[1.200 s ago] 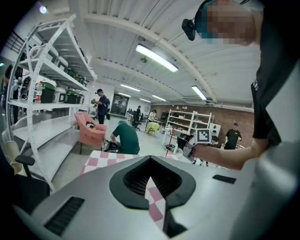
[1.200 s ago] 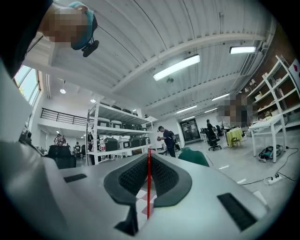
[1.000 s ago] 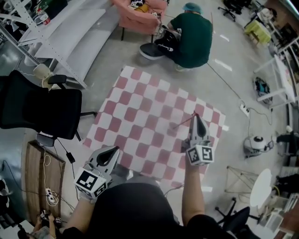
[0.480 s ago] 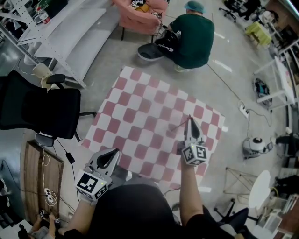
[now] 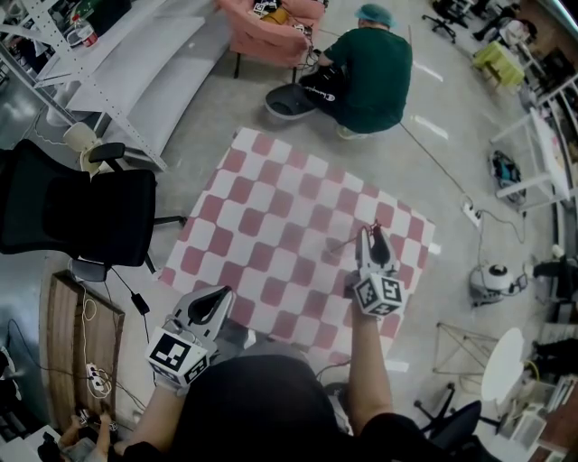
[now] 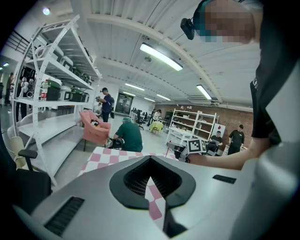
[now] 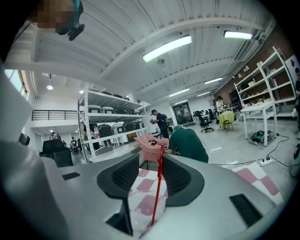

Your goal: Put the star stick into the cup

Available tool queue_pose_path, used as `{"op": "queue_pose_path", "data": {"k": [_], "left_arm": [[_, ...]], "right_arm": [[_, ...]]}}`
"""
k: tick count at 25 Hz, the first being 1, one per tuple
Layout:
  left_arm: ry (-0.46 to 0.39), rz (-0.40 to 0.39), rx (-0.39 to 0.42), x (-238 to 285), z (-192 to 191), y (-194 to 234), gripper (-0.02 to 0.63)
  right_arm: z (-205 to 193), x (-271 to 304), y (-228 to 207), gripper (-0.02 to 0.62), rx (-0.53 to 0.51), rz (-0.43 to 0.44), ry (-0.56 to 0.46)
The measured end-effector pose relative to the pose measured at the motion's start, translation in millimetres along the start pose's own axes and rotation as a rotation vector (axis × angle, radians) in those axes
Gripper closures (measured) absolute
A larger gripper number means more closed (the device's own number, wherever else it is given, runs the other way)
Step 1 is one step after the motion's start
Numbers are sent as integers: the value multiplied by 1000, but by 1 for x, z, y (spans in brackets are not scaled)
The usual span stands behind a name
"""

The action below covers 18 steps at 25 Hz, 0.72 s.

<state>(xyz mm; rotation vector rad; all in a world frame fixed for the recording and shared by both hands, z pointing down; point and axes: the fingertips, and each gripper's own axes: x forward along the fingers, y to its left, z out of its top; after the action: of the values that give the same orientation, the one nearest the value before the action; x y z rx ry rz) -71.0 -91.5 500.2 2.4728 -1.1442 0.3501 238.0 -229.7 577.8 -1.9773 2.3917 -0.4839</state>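
Head view: a pink-and-white checked mat (image 5: 271, 226) lies on the floor. A crouching person in green (image 5: 366, 77) is at its far edge, with a pink armchair (image 5: 266, 27) beyond. A black office chair (image 5: 77, 212) stands off the mat's left corner, and a power strip (image 5: 471, 212) lies off its right corner. None of these stands between the grippers and the mat.

The right gripper (image 5: 372, 233) hangs over the mat near its right edge. The star stick (image 5: 346, 242) shows only as a thin red line there.

Right gripper view: the jaws are opening, with the stick upright in the gap. Its lower end sits in the faint outline of a clear cup (image 7: 140, 213), which is not discernible from the head.

Left gripper view: the left gripper (image 6: 150, 158) has its jaws together, holding nothing, near the mat's near corner.
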Motion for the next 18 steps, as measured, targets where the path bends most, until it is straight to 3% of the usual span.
{"op": "queue_pose_path", "data": {"k": [5, 18], "left_arm": [[-4, 2, -7, -3, -3, 0, 566], [-9, -13, -1, -3, -1, -2, 565]], "right_arm": [[-8, 0, -1, 377, -24, -14, 45], [-26, -8, -9, 353, 23, -20, 120]]}}
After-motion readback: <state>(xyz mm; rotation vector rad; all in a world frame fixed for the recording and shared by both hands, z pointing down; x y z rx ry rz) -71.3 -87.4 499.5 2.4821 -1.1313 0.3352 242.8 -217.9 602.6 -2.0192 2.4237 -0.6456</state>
